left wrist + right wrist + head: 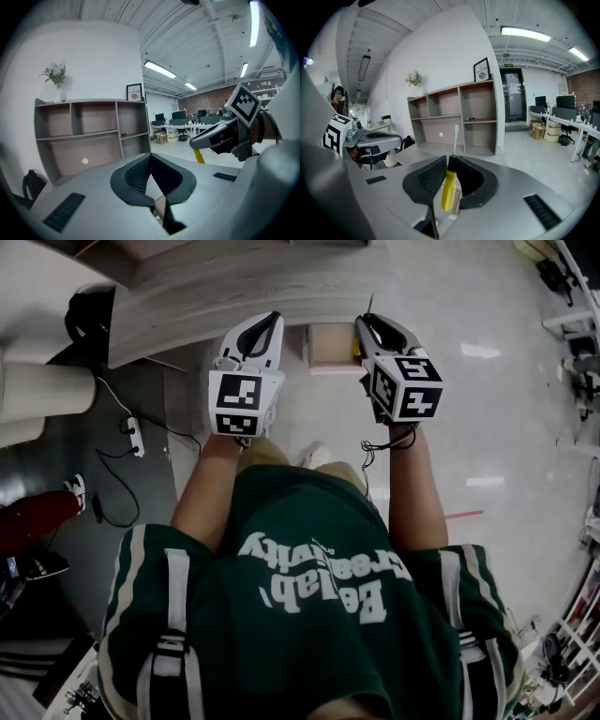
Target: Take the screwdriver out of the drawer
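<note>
Right gripper (451, 164): jaws clamped on screwdriver (448, 187) near the top of its yellow handle, blade pointing 12 o'clock, seemingly already out of the open drawer (330, 343). Left gripper (150, 159): jaws together, empty, at 9 o'clock of its partner, apparently idle.

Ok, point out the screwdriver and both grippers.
screwdriver (449, 187): right gripper view, on its yellow handle.
right gripper (367, 324): head view, between its fingertips.
left gripper (150, 155): left gripper view, where its fingertips meet.
</note>
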